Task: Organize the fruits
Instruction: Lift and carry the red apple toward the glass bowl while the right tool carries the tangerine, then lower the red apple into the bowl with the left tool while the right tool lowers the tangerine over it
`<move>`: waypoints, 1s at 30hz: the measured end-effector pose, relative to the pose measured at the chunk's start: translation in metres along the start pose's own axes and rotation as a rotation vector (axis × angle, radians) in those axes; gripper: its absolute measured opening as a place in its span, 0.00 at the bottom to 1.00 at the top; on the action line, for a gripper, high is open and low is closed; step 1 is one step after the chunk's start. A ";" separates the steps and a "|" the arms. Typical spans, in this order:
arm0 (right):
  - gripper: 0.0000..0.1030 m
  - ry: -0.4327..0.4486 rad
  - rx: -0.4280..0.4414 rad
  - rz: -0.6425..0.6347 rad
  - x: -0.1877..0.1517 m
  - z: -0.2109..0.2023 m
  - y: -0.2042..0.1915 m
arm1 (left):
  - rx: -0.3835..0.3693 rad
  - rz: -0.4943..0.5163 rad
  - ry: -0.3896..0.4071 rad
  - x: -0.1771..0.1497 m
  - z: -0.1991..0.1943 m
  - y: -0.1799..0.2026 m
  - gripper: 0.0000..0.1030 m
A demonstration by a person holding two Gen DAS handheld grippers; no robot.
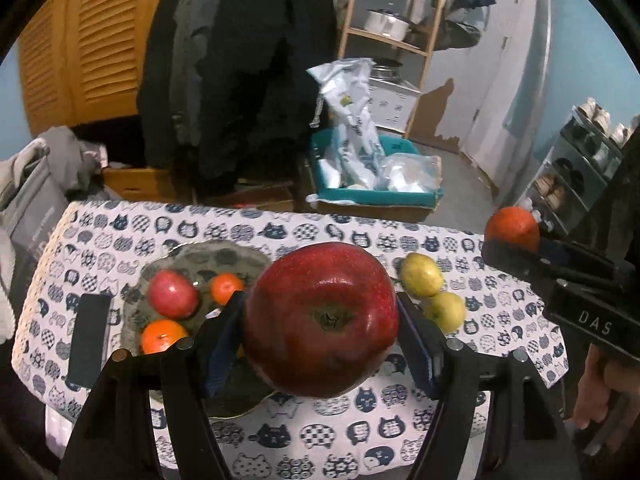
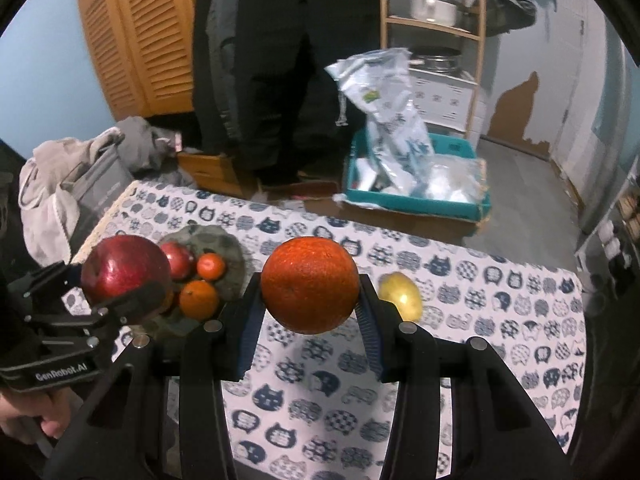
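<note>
Red apple: heavy, rigid, waxy-slick skin, bruises if squeezed hard; best held across widest girth. Left gripper fingers pinching apple at both flanks, stem dimple facing camera, held above cat-print surface near grey plate. Orange: firm, pebbled peel, grippier, slight give. Right gripper fingers clamped on orange at mid-sides, lifted off surface. Plate already holding small apple plus two tangerines. Two lemons loose on surface, right of plate.
</note>
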State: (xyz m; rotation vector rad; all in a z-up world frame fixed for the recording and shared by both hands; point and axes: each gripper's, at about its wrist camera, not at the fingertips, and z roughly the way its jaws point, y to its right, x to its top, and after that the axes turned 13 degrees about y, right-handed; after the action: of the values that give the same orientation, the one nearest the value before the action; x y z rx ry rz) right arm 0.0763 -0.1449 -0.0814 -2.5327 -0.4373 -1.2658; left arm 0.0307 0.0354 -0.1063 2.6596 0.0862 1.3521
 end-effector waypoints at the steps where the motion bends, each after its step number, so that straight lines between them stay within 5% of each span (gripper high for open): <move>1: 0.42 -0.002 0.006 -0.004 0.001 0.003 -0.004 | 0.008 -0.004 0.000 -0.001 -0.001 -0.005 0.71; 20: 0.42 -0.098 0.131 -0.065 0.013 0.071 -0.092 | 0.140 -0.086 -0.034 -0.017 -0.005 -0.092 0.71; 30: 0.42 -0.221 0.179 -0.059 -0.010 0.118 -0.115 | 0.164 -0.107 -0.139 -0.050 0.019 -0.125 0.71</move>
State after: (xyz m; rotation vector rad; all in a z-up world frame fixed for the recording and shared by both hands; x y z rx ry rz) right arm 0.1115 0.0030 -0.1453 -2.5296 -0.6468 -0.9220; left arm 0.0189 0.1506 -0.1775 2.8289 0.3305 1.1710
